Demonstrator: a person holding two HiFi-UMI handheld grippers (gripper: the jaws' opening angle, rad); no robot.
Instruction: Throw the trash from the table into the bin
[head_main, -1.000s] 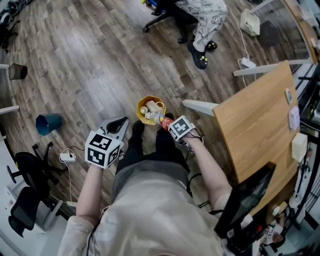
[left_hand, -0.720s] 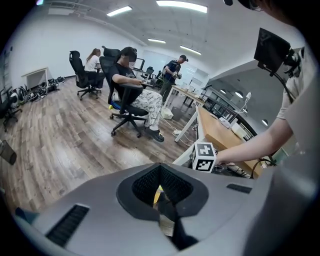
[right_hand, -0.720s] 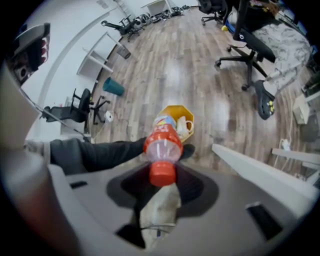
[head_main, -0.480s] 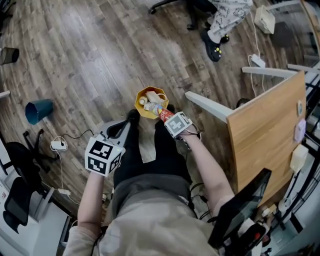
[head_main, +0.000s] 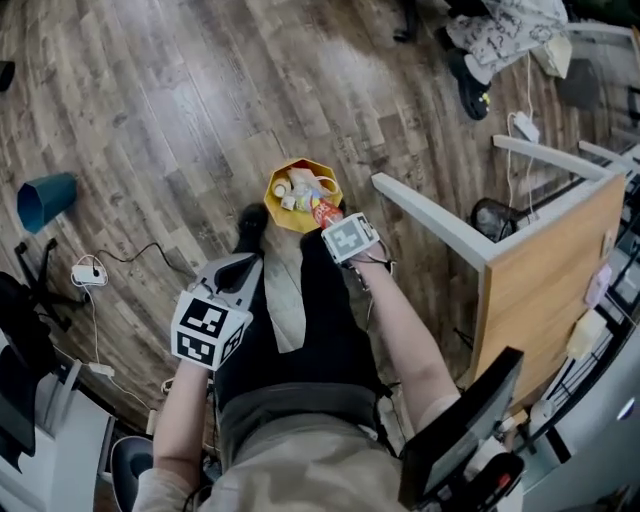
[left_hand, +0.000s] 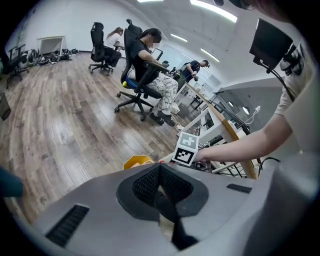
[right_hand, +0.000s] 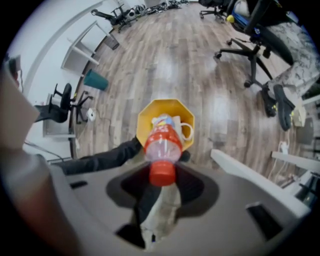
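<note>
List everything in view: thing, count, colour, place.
bin: one, yellow, floor by the feet
trash: several pieces, pale, inside bin
bottle: one, clear with red cap and label, over bin
bucket: one, teal, floor at far left
table: one, wood top, white legs, right
chairs: several, black, across the room
left gripper: grey, shut, empty
right gripper: grey, shut on bottle
</note>
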